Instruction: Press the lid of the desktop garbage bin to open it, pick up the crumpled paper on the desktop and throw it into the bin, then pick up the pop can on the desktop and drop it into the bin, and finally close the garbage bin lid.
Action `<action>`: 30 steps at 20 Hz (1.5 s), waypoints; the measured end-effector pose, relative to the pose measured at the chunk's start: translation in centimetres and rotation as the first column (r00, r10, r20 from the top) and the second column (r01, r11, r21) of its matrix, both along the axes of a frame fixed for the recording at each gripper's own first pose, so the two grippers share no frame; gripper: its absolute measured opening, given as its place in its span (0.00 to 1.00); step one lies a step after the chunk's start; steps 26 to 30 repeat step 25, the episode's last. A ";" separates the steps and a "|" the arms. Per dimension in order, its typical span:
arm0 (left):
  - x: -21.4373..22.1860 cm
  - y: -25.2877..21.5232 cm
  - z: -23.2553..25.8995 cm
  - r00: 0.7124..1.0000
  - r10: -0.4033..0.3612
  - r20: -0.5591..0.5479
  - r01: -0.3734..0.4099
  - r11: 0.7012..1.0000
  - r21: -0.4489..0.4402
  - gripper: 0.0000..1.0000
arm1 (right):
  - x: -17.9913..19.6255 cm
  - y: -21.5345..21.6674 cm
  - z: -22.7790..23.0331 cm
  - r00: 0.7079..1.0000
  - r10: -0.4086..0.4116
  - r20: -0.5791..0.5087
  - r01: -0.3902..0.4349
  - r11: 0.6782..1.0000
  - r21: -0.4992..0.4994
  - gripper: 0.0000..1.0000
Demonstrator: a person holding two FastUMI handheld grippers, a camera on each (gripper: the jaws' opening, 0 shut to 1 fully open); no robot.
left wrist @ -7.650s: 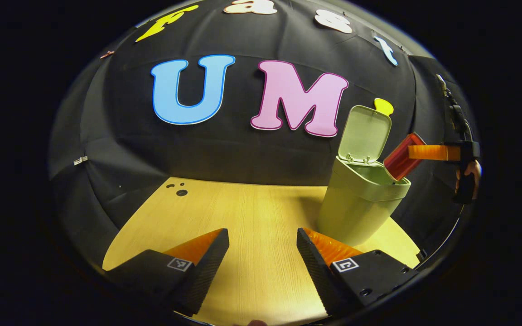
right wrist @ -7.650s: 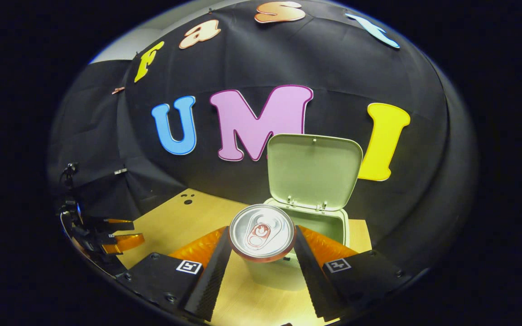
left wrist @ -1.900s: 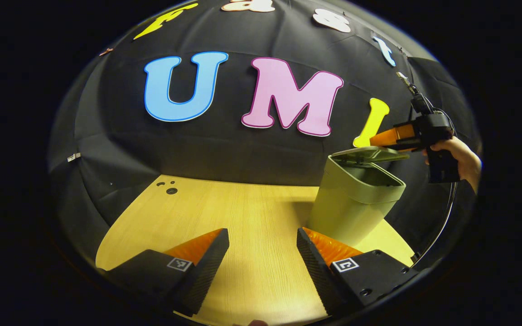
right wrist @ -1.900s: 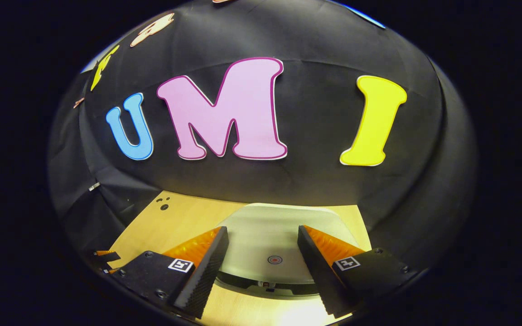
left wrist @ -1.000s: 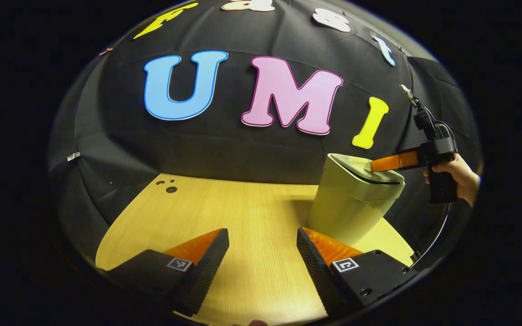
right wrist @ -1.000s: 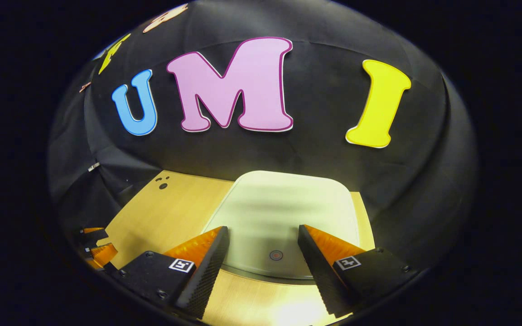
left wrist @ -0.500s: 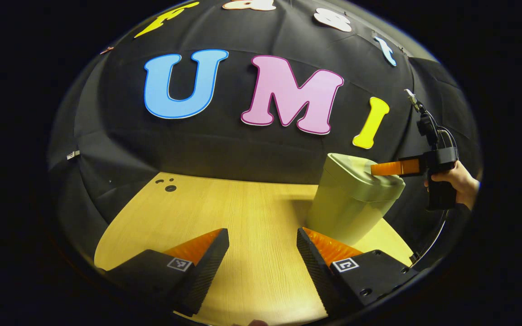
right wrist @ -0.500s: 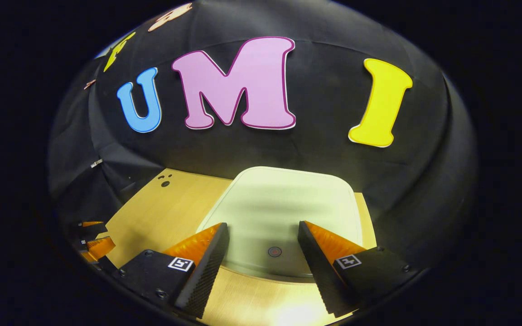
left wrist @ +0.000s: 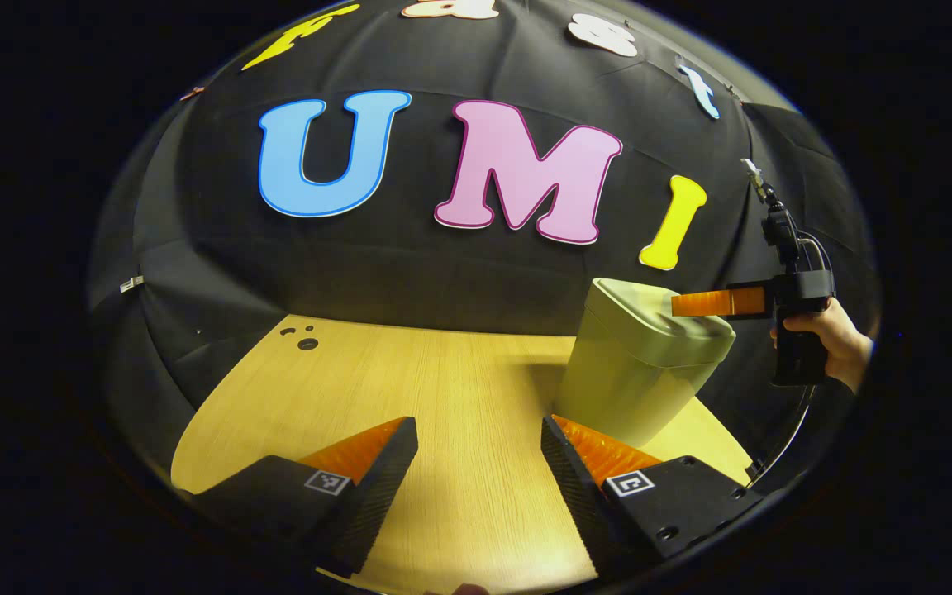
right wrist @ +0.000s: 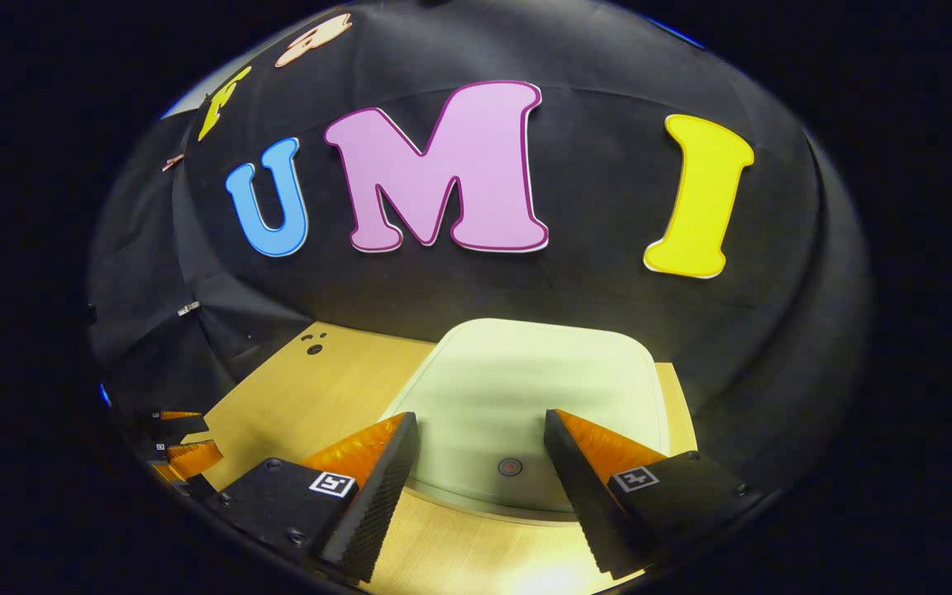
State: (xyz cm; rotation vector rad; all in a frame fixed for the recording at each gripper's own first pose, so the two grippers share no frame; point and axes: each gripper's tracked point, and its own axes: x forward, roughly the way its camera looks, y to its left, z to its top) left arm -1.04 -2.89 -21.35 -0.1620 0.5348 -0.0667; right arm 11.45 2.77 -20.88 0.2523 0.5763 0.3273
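Note:
The pale green bin (left wrist: 633, 388) stands at the right of the wooden table (left wrist: 410, 388), its lid (left wrist: 658, 318) down flat. In the right gripper view the closed lid (right wrist: 525, 397) lies just below and ahead of my right gripper (right wrist: 480, 430), which is open with nothing between its fingers; a small round button (right wrist: 509, 467) sits near the lid's front edge. From the left gripper view, the right gripper (left wrist: 711, 303) hovers over the lid, held by a hand (left wrist: 835, 343). My left gripper (left wrist: 480, 438) is open and empty, low over the table.
Black cloth walls close in behind and beside the table. Small dark holes (left wrist: 302, 339) mark the far left of the tabletop. In the right gripper view the left gripper (right wrist: 178, 446) shows at the left edge.
The lid has gone from nearly shut to fully down. My right gripper has lifted slightly off it. The left gripper has stayed in place.

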 end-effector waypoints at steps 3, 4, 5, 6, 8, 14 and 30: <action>0.1 0.1 0.2 1.000 0.000 0.005 0.000 1.000 0.006 0.96 | -1.0 1.1 1.9 0.998 0.009 0.056 -0.011 0.999 0.030 0.96; 0.1 0.2 0.3 1.000 0.000 0.007 0.000 1.000 0.008 0.96 | -1.4 1.4 2.5 0.997 0.012 0.073 -0.015 0.999 0.034 0.96; 0.2 0.2 0.5 1.000 0.000 0.010 0.000 1.000 0.009 0.96 | -1.8 1.5 3.2 0.996 0.013 0.090 -0.016 0.999 0.036 0.96; 0.2 0.3 0.5 1.000 0.001 0.012 -0.001 1.000 0.012 0.96 | -2.2 1.7 3.7 0.995 0.011 0.104 -0.015 0.999 0.040 0.96; 0.3 0.4 0.7 1.000 0.002 0.016 -0.003 1.000 0.014 0.96 | -3.1 2.0 4.8 0.992 0.006 0.124 -0.012 0.999 0.053 0.96; 0.8 0.4 2.1 0.998 -0.003 0.062 0.001 1.000 0.020 0.96 | -5.7 2.2 6.5 0.986 -0.020 0.165 0.006 0.996 0.084 0.96; 1.1 0.0 5.8 0.987 -0.023 0.162 0.017 0.999 0.037 0.96 | -10.2 2.2 6.0 0.981 -0.053 0.185 0.040 0.997 0.072 0.96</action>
